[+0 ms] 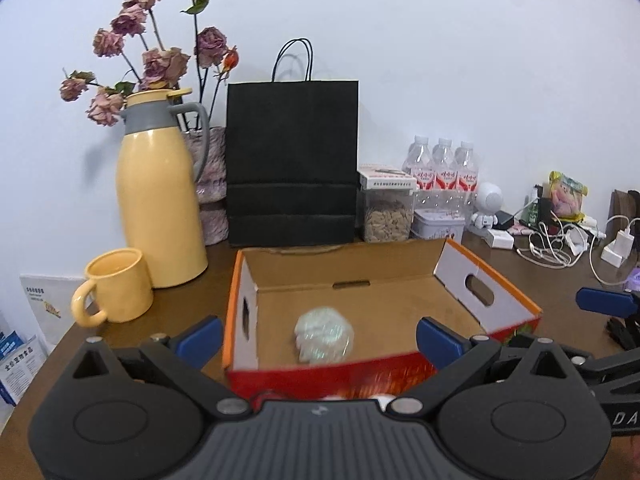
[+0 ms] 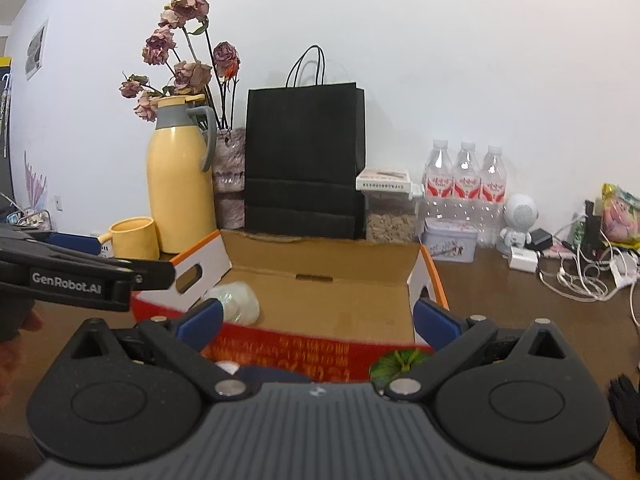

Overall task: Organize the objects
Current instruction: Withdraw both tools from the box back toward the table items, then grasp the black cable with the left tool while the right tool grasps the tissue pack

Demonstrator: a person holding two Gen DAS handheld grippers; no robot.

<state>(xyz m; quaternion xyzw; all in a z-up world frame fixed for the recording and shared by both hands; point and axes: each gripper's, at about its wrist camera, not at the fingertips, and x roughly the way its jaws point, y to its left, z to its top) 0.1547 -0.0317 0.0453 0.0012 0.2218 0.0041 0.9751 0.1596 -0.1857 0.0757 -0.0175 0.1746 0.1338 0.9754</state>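
An open cardboard box (image 1: pixel 484 288) with red and orange outer walls stands on the brown table, right in front of both grippers; it also shows in the right wrist view (image 2: pixel 424 272). A pale round wrapped item (image 1: pixel 324 334) lies on the box floor and shows at the box's left side in the right wrist view (image 2: pixel 240 302). My left gripper (image 1: pixel 320 334) is open and empty, its blue fingertips (image 1: pixel 200 336) just before the box's near wall. My right gripper (image 2: pixel 318 318) is open and empty at the same wall.
A yellow thermos (image 1: pixel 160 200), yellow mug (image 1: pixel 116 286), dried roses (image 1: pixel 160 60) and black paper bag (image 1: pixel 292 164) stand behind the box. A seed jar (image 1: pixel 386 216), tin (image 1: pixel 438 226), water bottles (image 1: pixel 444 168), white toy robot (image 1: pixel 486 208), chargers and cables (image 1: pixel 560 244) crowd the right.
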